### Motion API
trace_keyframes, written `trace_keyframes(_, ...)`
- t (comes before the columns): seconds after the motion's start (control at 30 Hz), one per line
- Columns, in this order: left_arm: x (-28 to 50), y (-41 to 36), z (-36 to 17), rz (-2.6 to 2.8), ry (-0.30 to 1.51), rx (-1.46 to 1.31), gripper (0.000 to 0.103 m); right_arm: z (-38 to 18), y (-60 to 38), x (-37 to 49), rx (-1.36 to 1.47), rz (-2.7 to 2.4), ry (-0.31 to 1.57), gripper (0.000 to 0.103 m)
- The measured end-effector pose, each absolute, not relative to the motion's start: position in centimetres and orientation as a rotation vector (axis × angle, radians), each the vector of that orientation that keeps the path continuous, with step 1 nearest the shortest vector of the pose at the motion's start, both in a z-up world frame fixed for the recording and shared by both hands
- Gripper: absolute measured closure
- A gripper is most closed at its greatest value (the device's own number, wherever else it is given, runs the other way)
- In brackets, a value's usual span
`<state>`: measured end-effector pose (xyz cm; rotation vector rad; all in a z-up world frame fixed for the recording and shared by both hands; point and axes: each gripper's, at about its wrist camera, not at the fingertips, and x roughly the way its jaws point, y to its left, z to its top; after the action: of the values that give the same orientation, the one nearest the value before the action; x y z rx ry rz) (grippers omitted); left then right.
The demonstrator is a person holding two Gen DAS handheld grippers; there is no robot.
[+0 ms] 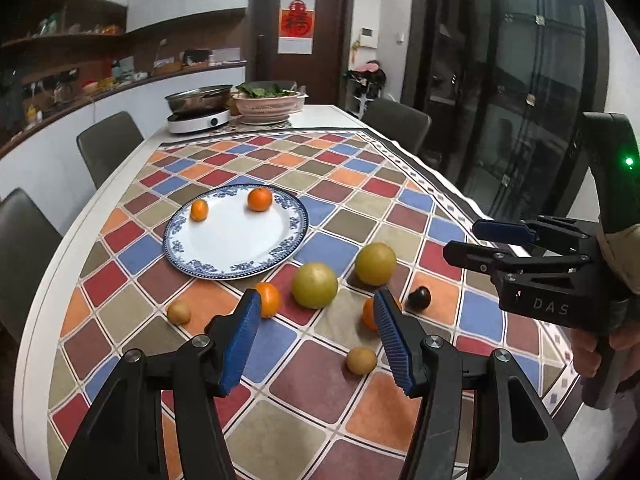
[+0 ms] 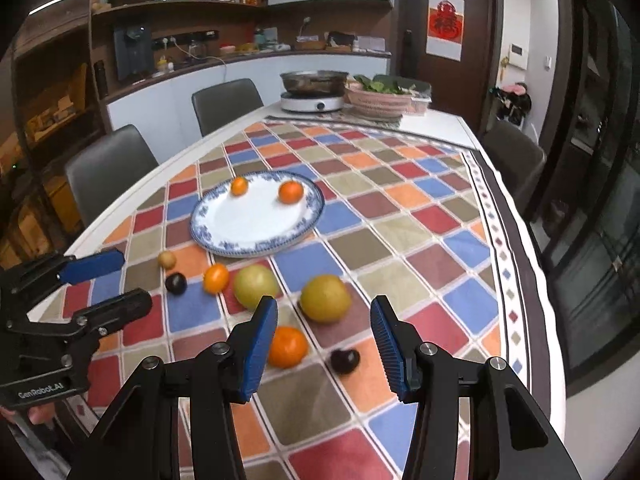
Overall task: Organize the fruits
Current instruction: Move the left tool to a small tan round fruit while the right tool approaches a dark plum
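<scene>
we see a dining table covered by a checked cloth of red, blue, orange and olive squares. a blue-rimmed plate lies on the cloth and carries two small oranges, apart from each other near its far rim. nearer to us, loose on the cloth below the plate, lie two large yellow-green fruits side by side, an orange just left of them, another orange partly hidden behind a blue pad in the left wrist view, two small tan fruits and dark plum-like fruits. the left gripper hovers over this group, its jaws apart and nothing between the pads. the right gripper hovers likewise, jaws apart and empty, with an orange and a dark fruit on the cloth beyond the gap. at the far end of the table stand a pan on a white cooker and a pink basket of greens. grey chairs line the side.
</scene>
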<state>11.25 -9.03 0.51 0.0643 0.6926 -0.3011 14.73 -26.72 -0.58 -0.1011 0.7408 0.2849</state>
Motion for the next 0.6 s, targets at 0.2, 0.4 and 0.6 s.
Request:
trace_keyframes(0.2, 11.1, -10.6, -0.9, -0.346, 0.720, 0.112, 0.046, -2.7, -27.8, 14.5, -0.098, 0.282, 0.783, 0.054)
trace_keyframes(0.4, 11.6, -11.7, -2.9, -0.389, 0.775, 0.142, 0.046, -5.0, -28.3, 14.7, -0.122, 0.295, 0.826, 0.054)
trace_keyframes(0.6, 12.2, -12.4, -4.9, -0.424, 0.843, 0.149, 0.046, -7.0, -28.7, 15.5, -0.120, 0.313, 0.872, 0.054)
